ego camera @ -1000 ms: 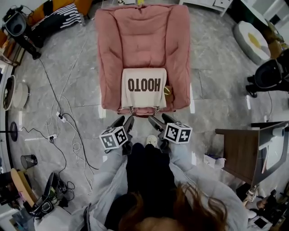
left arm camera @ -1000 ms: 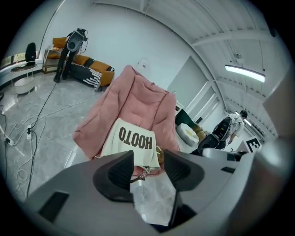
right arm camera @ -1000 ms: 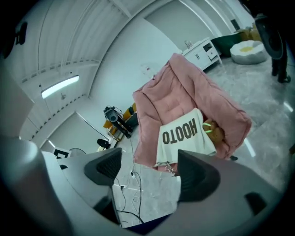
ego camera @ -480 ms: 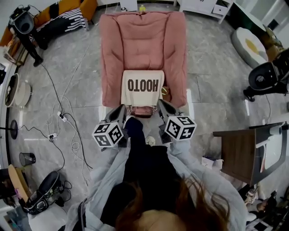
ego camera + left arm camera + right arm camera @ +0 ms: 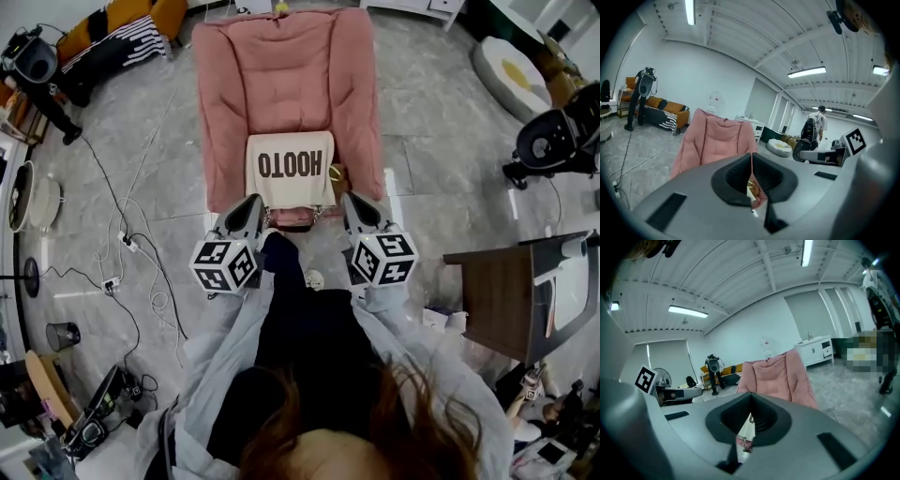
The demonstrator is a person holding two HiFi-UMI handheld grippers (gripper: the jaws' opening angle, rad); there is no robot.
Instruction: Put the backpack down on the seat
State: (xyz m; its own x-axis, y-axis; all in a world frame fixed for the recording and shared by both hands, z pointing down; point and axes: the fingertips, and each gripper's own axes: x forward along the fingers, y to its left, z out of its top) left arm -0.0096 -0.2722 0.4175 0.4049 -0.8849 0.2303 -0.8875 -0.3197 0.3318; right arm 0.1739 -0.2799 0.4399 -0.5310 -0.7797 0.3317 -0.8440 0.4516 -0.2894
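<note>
Backpack (image 5: 289, 167) lies on the chair (image 5: 281, 75) seat, near edge between left hand-held gripper (image 5: 249, 208) and right hand-held gripper (image 5: 356, 206), equally close, jaws together on both.

Cream backpack (image 5: 290, 169) on pink chair (image 5: 281, 84) seat

The cream backpack (image 5: 290, 169) has one big dark word on it; it reads HOOTO, and in the head view it looks upside down; the left cube (image 5: 225, 266) and the right cube (image 5: 384, 259) have black and white square patterns, not letters; no other words or numbers can be read.
</note>
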